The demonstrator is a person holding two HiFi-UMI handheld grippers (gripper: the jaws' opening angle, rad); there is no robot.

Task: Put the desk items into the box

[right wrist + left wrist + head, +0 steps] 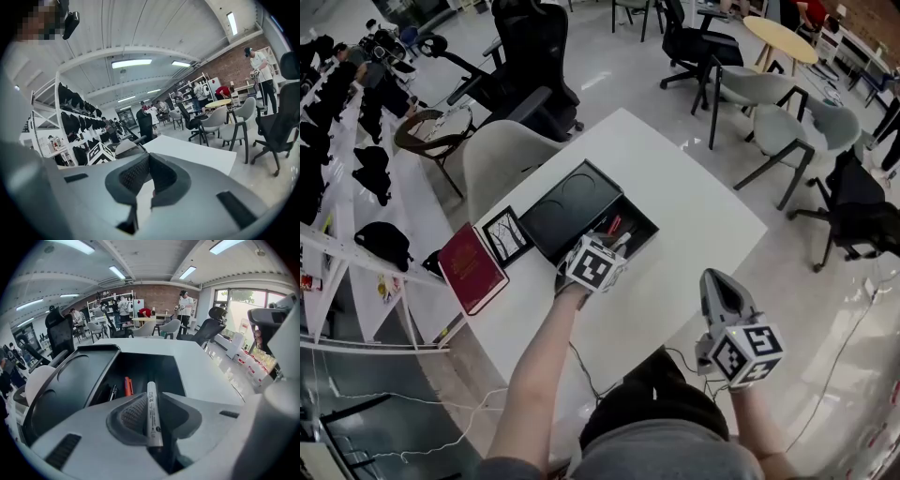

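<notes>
An open black box (630, 228) lies on the white table (694, 216), its lid (572, 202) folded back to the left. My left gripper (617, 247) hangs over the box, shut on a white marker (152, 413) that points into it. In the left gripper view, an orange pen (127, 386) and a dark pen (112, 392) lie in the box (145, 373). My right gripper (719, 279) is held off the table's near right edge. Its jaws (149, 157) are shut with nothing between them.
A red book (472, 267) and a small framed picture (506, 234) lie left of the box near the table's left edge. A beige chair (502, 159) stands behind the table. Office chairs, a round table (780, 37) and shelving (356, 169) surround it.
</notes>
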